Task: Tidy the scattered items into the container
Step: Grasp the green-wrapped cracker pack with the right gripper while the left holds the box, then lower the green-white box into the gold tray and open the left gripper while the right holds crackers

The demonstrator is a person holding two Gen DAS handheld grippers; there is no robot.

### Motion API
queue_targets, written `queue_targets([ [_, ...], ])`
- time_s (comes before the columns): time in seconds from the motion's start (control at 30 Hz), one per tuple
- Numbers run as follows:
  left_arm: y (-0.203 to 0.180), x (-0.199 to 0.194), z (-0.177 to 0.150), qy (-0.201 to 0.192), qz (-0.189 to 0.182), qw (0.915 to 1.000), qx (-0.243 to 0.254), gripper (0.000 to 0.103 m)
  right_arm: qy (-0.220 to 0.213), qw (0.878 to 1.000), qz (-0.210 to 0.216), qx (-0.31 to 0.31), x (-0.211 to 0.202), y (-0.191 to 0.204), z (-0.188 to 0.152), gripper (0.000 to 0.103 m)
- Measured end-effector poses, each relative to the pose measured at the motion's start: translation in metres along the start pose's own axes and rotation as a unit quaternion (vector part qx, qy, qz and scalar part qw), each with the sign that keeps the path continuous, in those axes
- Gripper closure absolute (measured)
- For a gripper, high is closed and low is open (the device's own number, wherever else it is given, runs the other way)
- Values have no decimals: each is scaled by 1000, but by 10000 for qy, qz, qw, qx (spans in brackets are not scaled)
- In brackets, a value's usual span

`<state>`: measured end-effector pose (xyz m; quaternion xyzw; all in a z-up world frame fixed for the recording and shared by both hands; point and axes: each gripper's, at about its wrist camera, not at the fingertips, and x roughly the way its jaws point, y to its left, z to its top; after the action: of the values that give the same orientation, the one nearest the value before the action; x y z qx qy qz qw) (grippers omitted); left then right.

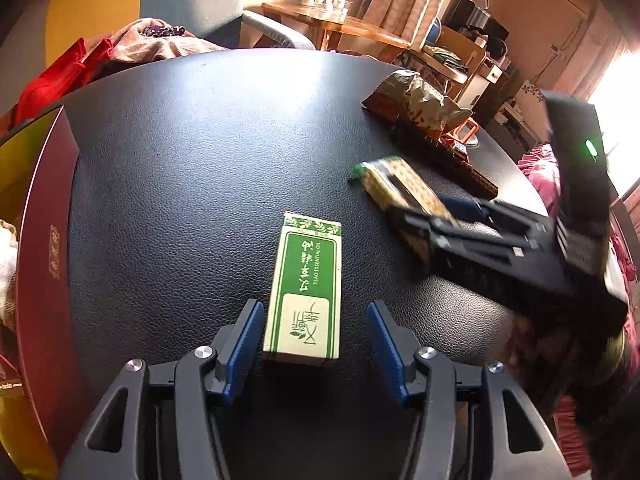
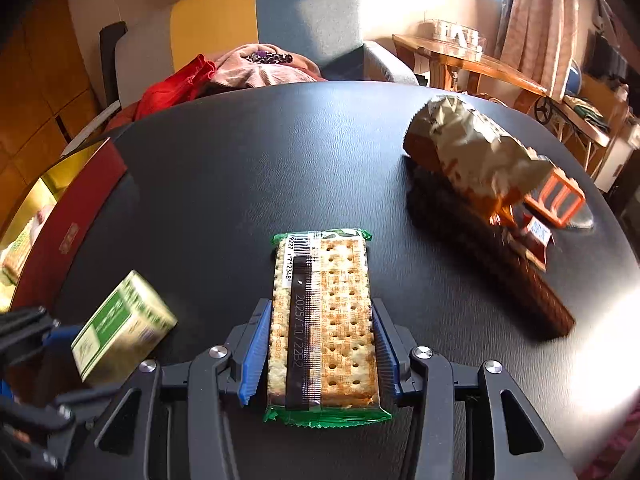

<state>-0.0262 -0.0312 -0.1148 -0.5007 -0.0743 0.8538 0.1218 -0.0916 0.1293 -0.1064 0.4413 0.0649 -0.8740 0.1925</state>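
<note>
A green and cream essential-oil box (image 1: 305, 292) lies on the black table between the open fingers of my left gripper (image 1: 316, 344); the left pad is close to it, the right pad stands apart. It also shows in the right wrist view (image 2: 124, 332). My right gripper (image 2: 320, 356) is shut on a cracker packet (image 2: 324, 320) with green ends, and shows in the left view (image 1: 416, 220) holding the packet (image 1: 400, 184). The dark red container (image 1: 44, 264) with a gold inside stands at the left, also in the right view (image 2: 76, 216).
A crumpled snack bag (image 2: 468, 148), an orange item (image 2: 556, 196), small wrapped sweets (image 2: 536, 236) and a long dark brown bar (image 2: 516, 276) lie at the table's far right. Red and pink cloths (image 2: 224, 72) lie on a chair behind the table.
</note>
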Motion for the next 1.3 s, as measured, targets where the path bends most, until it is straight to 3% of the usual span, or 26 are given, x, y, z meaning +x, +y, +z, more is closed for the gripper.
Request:
queue_targets([
  [0.13, 7, -7, 4, -28, 15, 9999, -124, 48, -143, 9998, -13, 101, -10, 4, -19, 55],
  [0.37, 5, -11, 9, 17, 420, 9990, 178, 48, -253, 9996, -26, 115, -9, 5, -26, 54],
  [0.57, -7, 1, 11, 92, 720, 9961, 506, 60, -288, 9995, -71, 55, -9, 8, -28, 54],
  [0.67, -9, 10, 10, 175, 756, 9957, 511, 65, -251, 9996, -154, -26, -8, 11, -28, 54],
  [0.97, -1, 14, 16, 299, 579, 9978, 93, 61, -184, 9993, -298, -162, -7, 15, -27, 54],
  [1.17, -3, 12, 14, 244, 644, 9974, 210, 62, -315, 9984, -400, -254, -8, 18, -30, 54],
  [1.3, -8, 9, 10, 89, 834, 9958, 379, 71, -336, 9982, -426, -255, -8, 18, -31, 54],
])
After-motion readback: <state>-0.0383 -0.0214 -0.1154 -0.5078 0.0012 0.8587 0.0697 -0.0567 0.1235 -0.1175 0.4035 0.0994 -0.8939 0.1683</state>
